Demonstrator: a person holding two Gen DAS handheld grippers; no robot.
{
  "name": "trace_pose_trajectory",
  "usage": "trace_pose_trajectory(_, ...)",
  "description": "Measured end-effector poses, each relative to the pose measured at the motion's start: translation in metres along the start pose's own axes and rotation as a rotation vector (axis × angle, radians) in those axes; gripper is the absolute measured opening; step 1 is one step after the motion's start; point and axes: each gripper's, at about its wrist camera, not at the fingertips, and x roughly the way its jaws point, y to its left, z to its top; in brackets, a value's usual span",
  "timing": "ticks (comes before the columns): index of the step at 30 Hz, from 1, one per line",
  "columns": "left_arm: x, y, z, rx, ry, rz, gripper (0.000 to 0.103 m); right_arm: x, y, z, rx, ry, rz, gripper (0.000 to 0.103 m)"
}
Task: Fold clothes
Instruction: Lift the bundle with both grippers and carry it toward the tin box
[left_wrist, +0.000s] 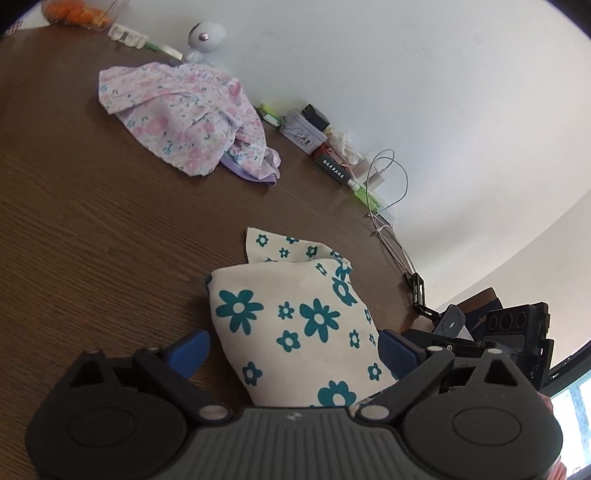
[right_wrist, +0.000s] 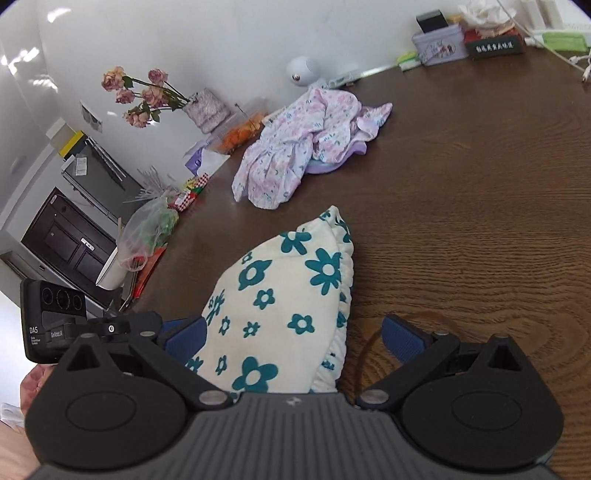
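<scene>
On a dark wooden counter, both the left tool and right tool sit spread around a cream teal-flowered garment; pinch matching edges evenly before folding.

Between the blue fingers of the left gripper lies a cream garment with teal flowers. Ahead, a pink-and-lilac floral garment sits on the dark brown wood-grain bench.

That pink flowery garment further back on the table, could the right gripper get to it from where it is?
Probably yes. The pink garment lies in the open on the table, but the right gripper, jaws open, has the teal-flowered cloth between them, so it must first clear that.
</scene>
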Motion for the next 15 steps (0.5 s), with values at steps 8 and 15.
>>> trace_pose_trajectory(8, 0.02, 0.012, 0.002, -0.102, 0.044, -0.047, 0.09, 0.027, -0.012, 0.014, 0.016, 0.104, 0.072, 0.102)
trace_pose_trajectory(15, 0.03, 0.02, 0.01, -0.109, 0.055, -0.082, 0.071, 0.037, -0.013, 0.019, 0.024, 0.131, 0.154, 0.102)
